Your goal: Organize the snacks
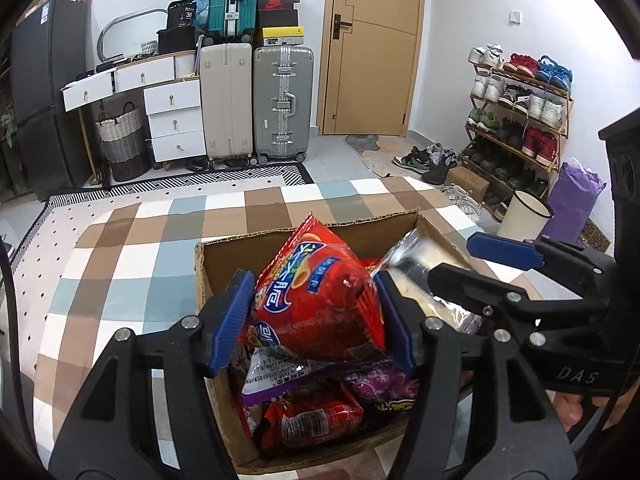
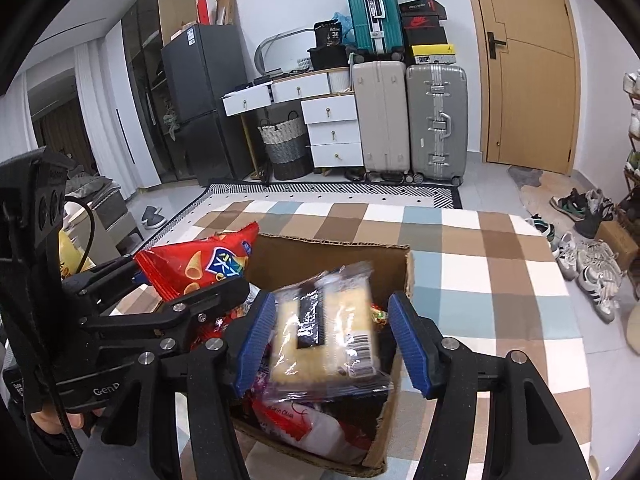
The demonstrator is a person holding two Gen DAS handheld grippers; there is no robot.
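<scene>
An open cardboard box [image 1: 280, 240] [image 2: 328, 250] of snack packs stands on a checked tablecloth. My left gripper [image 1: 314, 316] is shut on a red chip bag [image 1: 316, 300], held over the box; the bag also shows in the right wrist view [image 2: 192, 268]. My right gripper [image 2: 334, 340] is open, its blue pads wide apart. A clear cracker pack [image 2: 324, 328], blurred, sits between them touching neither, over the box. In the left wrist view the cracker pack [image 1: 424, 268] is at right, beside the right gripper [image 1: 472, 264]. Purple and red packs [image 1: 320, 400] lie in the box.
The checked table [image 1: 120, 264] [image 2: 500, 280] extends around the box. Behind it are suitcases [image 1: 256, 100], white drawers [image 1: 172, 120], a basket [image 1: 122, 140], a dark fridge [image 2: 200, 100] and a door [image 1: 372, 48]. A shoe rack [image 1: 520, 112], white bin [image 1: 524, 216] and shoes stand at right.
</scene>
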